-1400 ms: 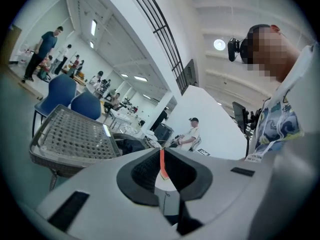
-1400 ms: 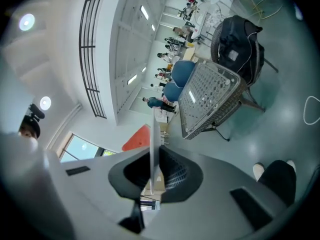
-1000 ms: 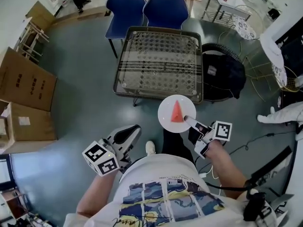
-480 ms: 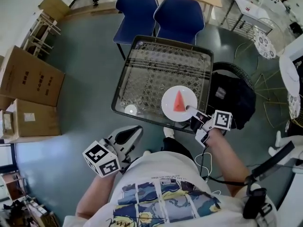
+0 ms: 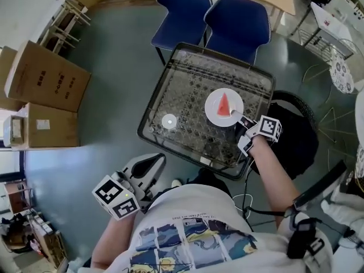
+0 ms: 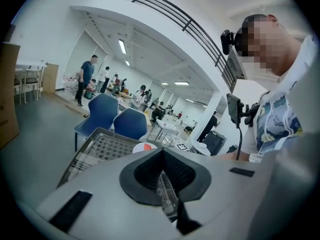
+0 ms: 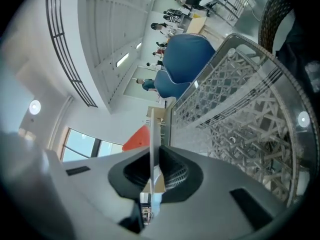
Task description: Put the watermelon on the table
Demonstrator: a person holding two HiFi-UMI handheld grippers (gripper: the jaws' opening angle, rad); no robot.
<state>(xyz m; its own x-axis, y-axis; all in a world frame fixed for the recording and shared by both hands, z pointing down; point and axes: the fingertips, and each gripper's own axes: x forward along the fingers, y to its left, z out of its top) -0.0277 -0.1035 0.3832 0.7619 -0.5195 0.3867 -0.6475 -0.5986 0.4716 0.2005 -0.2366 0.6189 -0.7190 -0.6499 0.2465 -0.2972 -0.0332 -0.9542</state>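
A red wedge of watermelon (image 5: 224, 103) lies on a white plate (image 5: 216, 111). The plate is over the right half of the glass-topped table (image 5: 187, 84); whether it rests on the glass I cannot tell. My right gripper (image 5: 236, 116) is shut on the plate's near rim. In the right gripper view the plate (image 7: 152, 129) shows edge-on between the pads, with the watermelon (image 7: 138, 139) beside it. My left gripper (image 5: 151, 165) hangs low at the left, short of the table, shut on nothing. The left gripper view shows the table (image 6: 97, 149) and plate (image 6: 142, 147) ahead.
Two blue chairs (image 5: 230, 16) stand at the table's far side. A small white disc (image 5: 169, 121) lies on the glass near the left front. Cardboard boxes (image 5: 48, 75) stand at the left, and a dark round seat (image 5: 296, 132) at the right. Several people (image 6: 87, 79) are far off.
The table has come closer. The plate with the watermelon, held by my right gripper, has moved from in front of the table to over its right half. The left gripper stayed low.
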